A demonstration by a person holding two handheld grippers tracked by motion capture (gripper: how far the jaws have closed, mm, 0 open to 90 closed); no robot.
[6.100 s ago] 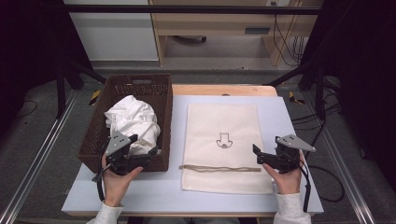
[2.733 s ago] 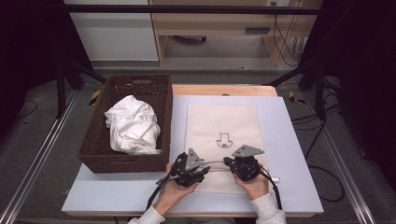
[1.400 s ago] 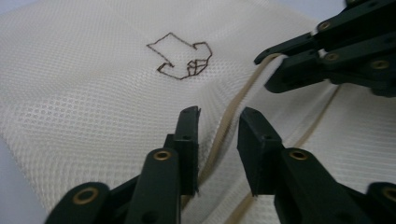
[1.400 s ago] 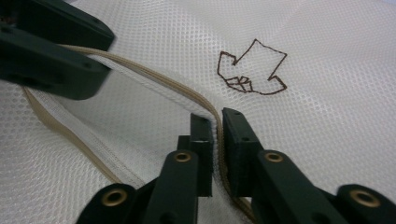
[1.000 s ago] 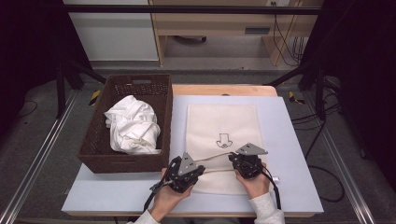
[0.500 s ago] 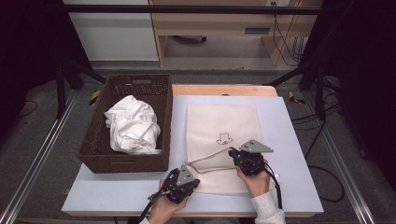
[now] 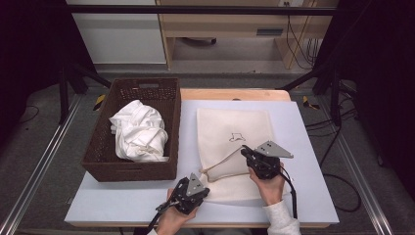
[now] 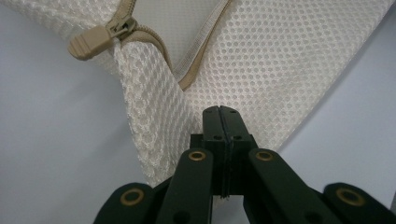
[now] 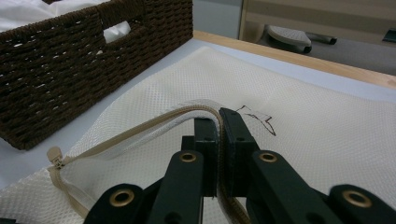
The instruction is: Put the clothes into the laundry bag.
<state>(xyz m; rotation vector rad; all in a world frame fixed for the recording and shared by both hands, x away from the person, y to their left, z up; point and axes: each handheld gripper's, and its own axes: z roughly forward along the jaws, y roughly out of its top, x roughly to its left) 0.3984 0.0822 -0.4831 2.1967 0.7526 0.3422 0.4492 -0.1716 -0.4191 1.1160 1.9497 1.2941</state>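
Here each hand-held gripper, left (image 8: 222, 112) and right (image 9: 219, 116), pinches the mesh bag (image 7: 230, 132) by its zipper (image 9: 154, 119).

A: The laundry bag (image 7: 230, 134) is cream mesh cloth, finely perforated and matt, edged by a tan woven zipper tape (image 8: 201, 58).

B: And its zipper pull (image 8: 91, 42)?

A: A smooth tan tab, rubbery or plastic, on a dull metal-looking slider. The basket (image 7: 105, 164) is dark brown wicker, rough and ribbed.

B: The white laundry (image 7: 139, 132) inside?

A: Soft crumpled cloth. The tabletop (image 7: 303, 132) is smooth, matt pale grey, with a bare wood edge.
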